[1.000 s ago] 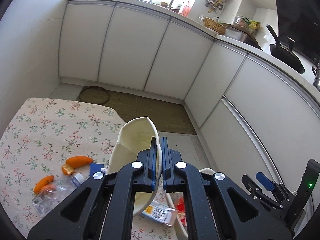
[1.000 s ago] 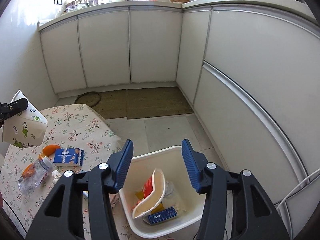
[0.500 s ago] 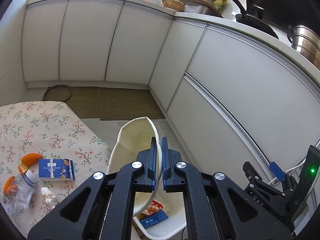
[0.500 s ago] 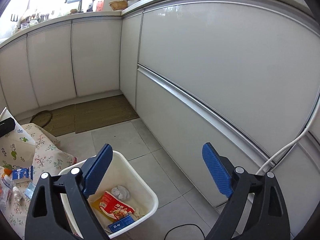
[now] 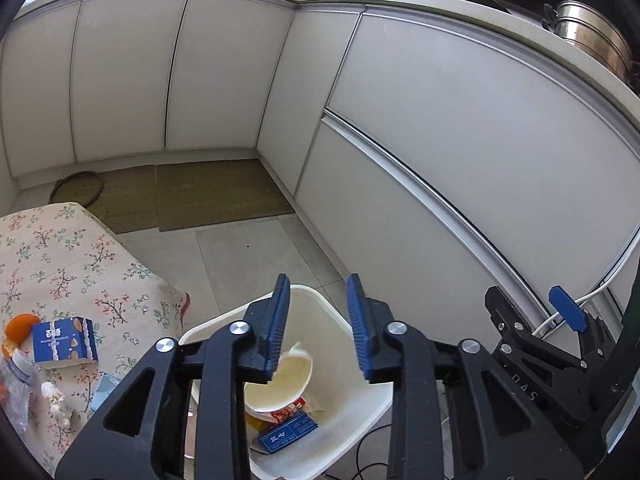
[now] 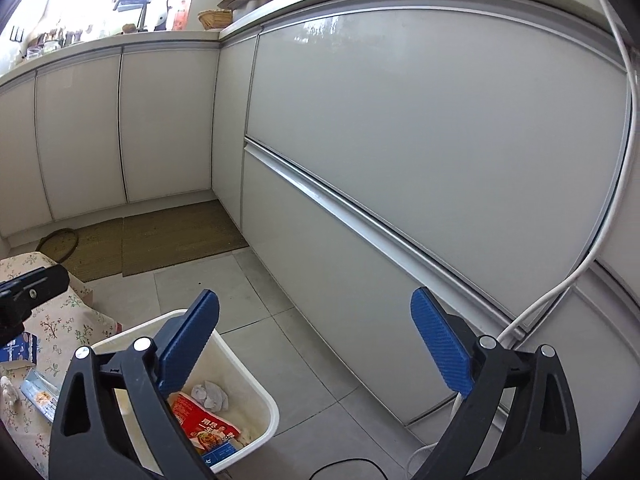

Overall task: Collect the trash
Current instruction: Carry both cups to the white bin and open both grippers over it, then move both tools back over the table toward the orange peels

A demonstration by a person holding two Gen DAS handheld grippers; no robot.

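My left gripper (image 5: 318, 322) is open and empty above the white trash bin (image 5: 360, 412). A white paper bowl (image 5: 280, 384) lies tilted inside the bin on a red wrapper and a blue box (image 5: 286, 434). My right gripper (image 6: 316, 344) is wide open and empty, to the right of the bin (image 6: 256, 396), which holds a red packet (image 6: 204, 426) and crumpled tissue (image 6: 210, 394). On the floral table (image 5: 60, 264) lie a blue snack box (image 5: 64, 340), orange peel (image 5: 20, 326), a clear plastic bottle (image 5: 14, 392) and a small white scrap (image 5: 58, 400).
White kitchen cabinets (image 5: 440, 140) curve round the back and right. Brown mats (image 5: 208, 194) lie on the tiled floor. A white cable (image 6: 560, 292) hangs by the right cabinet. The right gripper (image 5: 560, 320) shows at the left wrist view's right edge.
My left gripper has opened and let go of the paper bowl, which now lies in the bin. Both views have swung further right, toward the cabinets.
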